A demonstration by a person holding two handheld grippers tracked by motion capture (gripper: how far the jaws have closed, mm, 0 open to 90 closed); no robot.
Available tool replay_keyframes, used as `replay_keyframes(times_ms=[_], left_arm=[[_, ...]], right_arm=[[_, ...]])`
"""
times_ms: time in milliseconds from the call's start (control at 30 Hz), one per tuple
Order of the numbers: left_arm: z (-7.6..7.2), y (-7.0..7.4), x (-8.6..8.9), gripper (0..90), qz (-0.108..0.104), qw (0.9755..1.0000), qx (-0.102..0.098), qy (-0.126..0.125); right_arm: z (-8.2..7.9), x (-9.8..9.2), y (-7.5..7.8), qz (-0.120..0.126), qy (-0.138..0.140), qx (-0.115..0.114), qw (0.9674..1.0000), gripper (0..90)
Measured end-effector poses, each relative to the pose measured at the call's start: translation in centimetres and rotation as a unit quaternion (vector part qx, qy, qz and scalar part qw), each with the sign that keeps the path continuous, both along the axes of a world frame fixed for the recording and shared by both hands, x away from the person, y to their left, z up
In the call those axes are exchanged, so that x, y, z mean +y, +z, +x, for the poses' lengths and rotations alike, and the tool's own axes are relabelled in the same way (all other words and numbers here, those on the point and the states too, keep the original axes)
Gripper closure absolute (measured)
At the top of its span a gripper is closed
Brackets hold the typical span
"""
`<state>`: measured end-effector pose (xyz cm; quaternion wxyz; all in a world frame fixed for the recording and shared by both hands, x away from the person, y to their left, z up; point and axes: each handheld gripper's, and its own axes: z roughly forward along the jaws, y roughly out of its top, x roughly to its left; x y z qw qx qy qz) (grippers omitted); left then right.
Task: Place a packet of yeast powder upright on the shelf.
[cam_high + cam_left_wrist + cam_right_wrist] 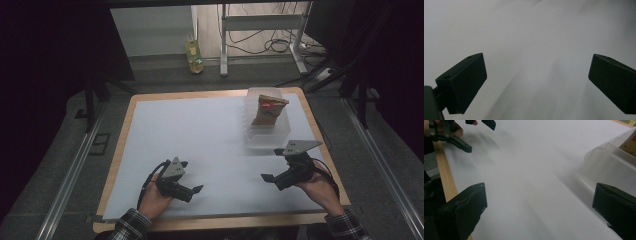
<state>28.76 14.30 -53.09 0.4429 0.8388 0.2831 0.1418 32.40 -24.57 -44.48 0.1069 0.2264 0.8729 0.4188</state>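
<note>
A: Where do the grippers sit?

B: Both low over the near part of the white table (200, 130); the left gripper (192, 189) has its fingers (465, 82) spread wide with nothing between them; the right gripper (270, 179) is the same, fingers (464, 210) wide apart and bare.

A: And the thing nearest them?

B: A clear plastic container (265, 132) stands just beyond the right gripper's fingers, toward the far right corner; a brown snack packet (269, 110) stands upright inside it; in the right gripper view the container's wall (604, 167) lies just ahead of the one finger, not touching.

A: Room to move?

B: Plenty; between the two pairs of fingers the white surface is open, and ahead of the left gripper's fingers it runs bare to the far edge; the wooden rim (445, 177) passes close beside the right gripper's other finger in its own view; the container's far wall sits near the table's far edge.
</note>
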Motion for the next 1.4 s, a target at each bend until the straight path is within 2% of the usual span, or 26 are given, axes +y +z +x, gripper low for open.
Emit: replay_keyframes(times_ms=[233, 533, 633, 733, 967, 1133, 1167, 1200, 1233, 1267, 1300, 1400], left_arm=[[0.0, 0.0, 0.0, 1.9, 0.005, 1.0, -0.001, 0.0], [0.0, 0.0, 0.0, 1.8, 0.006, 1.0, 0.0, -0.001], [0.0, 0.0, -0.1, 1.8, 0.009, 1.0, -0.001, -0.002], [0.0, -0.1, -0.1, 1.8, 0.009, 1.0, 0.0, -0.003], [-0.1, -0.1, -0.1, 2.2, 0.01, 0.9999, -0.001, -0.005], [-0.1, -0.2, -0.3, 2.4, 0.012, 0.9999, 0.001, -0.008], [-0.1, -0.2, -0.3, 2.5, 0.013, 0.9999, 0.001, -0.008], [-0.1, -0.2, -0.3, 2.5, 0.014, 0.9999, 0.001, -0.008], [-0.1, -0.3, -0.3, 2.6, 0.015, 0.9999, -0.001, -0.008], [-0.1, -0.3, -0.3, 2.6, 0.015, 0.9999, -0.001, -0.008], [0.0, -0.3, -0.3, 2.6, 0.016, 0.9998, 0.0, -0.008], [0.0, -0.3, -0.3, 2.7, 0.016, 0.9998, 0.0, -0.008]], right_arm=[[-0.8, 0.9, -1.0, -0.004, 0.013, -0.001, 0.9999, 0.0], [-1.2, 1.4, -2.2, -0.013, 0.016, 0.0, 0.9998, 0.0], [-1.4, 1.8, -2.9, -0.014, 0.017, 0.008, 0.9997, 0.0], [-1.5, 1.9, -3.2, -0.017, 0.019, 0.006, 0.9997, 0.0], [-1.4, 2.3, -4.3, -0.006, 0.017, 0.02, 0.9996, 0.0], [-1.6, 2.8, -5.5, -0.025, 0.023, 0.024, 0.9991, 0.0], [-1.6, 3.0, -6.0, -0.039, 0.025, 0.027, 0.9986, 0.0], [-1.6, 3.0, -6.0, -0.039, 0.025, 0.027, 0.9986, 0.0], [-1.7, 3.3, -6.5, -0.058, 0.029, 0.026, 0.9975, 0.0], [-1.7, 3.3, -6.5, -0.058, 0.029, 0.026, 0.9975, 0.0], [-1.8, 3.5, -7.0, -0.075, 0.032, 0.024, 0.9964, 0.0], [-1.8, 3.6, -7.3, -0.085, 0.035, 0.024, 0.9955, 0.0]])
